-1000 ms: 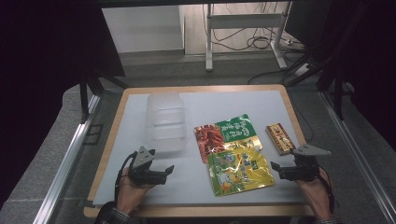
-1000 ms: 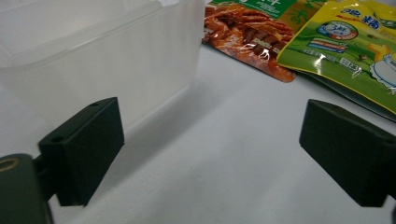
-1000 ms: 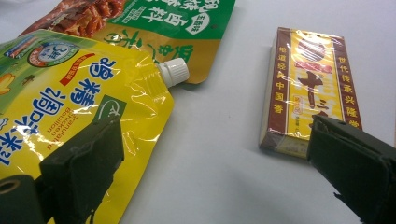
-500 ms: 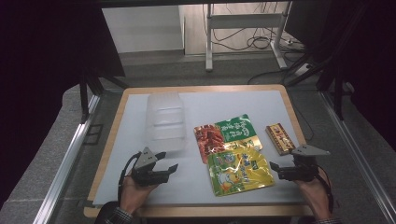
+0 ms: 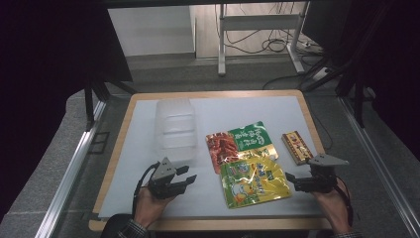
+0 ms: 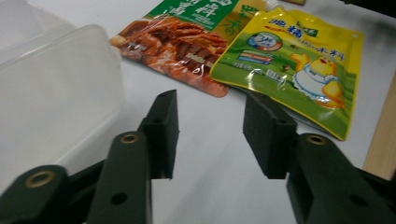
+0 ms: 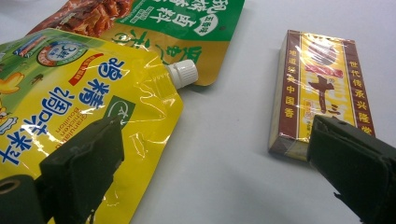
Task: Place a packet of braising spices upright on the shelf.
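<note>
My left gripper (image 5: 185, 176) (image 6: 210, 126) rests low over the white mat at the front left. Its jaws have just been closing and stand partly apart with nothing between them. A clear plastic container (image 5: 174, 129) (image 6: 51, 93) lies just beyond it. A yellow spouted pouch (image 5: 252, 181) (image 6: 299, 60) (image 7: 70, 79) overlaps a red-and-green pouch (image 5: 237, 141) (image 6: 182, 37) (image 7: 177, 23). My right gripper (image 5: 289, 178) (image 7: 215, 154) is wide open at the yellow pouch's right edge, holding nothing. A small brown-and-yellow box (image 5: 297, 147) (image 7: 322, 88) lies beyond it.
The white mat (image 5: 247, 109) covers a wooden-edged table (image 5: 124, 124). Metal rails run along both sides of it, and a stand with cables sits on the floor behind. Bare mat lies between the two grippers and at the back.
The left gripper's jaws have drawn closer together, with nothing caught between them. The right gripper and all the objects stay where they were.
</note>
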Demonstrator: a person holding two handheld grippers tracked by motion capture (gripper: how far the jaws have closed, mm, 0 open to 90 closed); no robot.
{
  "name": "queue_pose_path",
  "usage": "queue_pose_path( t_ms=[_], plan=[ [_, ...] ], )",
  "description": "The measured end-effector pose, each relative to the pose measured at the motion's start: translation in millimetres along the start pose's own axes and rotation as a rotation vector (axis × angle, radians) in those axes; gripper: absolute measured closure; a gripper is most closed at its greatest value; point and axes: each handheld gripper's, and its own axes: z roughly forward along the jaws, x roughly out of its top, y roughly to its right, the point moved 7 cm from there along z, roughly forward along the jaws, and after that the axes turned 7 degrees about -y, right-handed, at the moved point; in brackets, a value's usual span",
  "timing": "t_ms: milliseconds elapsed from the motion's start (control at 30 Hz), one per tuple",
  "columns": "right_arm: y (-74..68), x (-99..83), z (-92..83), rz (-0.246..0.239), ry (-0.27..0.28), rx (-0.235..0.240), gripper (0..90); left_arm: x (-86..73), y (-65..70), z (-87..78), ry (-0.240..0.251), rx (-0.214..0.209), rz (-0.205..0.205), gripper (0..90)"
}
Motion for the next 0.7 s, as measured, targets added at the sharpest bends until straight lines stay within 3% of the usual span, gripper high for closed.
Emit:
queue_pose_path(
  t_ms=[333,700],
  plan=[
    [-1.2,0.2,0.3,-0.005,-0.003,0.0,3.8,4.1,13.8,10.1,-0.02,-0.051,0.037,74.7],
    [-1.9,0.7,0.5,-0.005,-0.002,0.005,3.8,7.9,25.0,21.1,-0.039,-0.067,0.068,88.2]
  ],
)
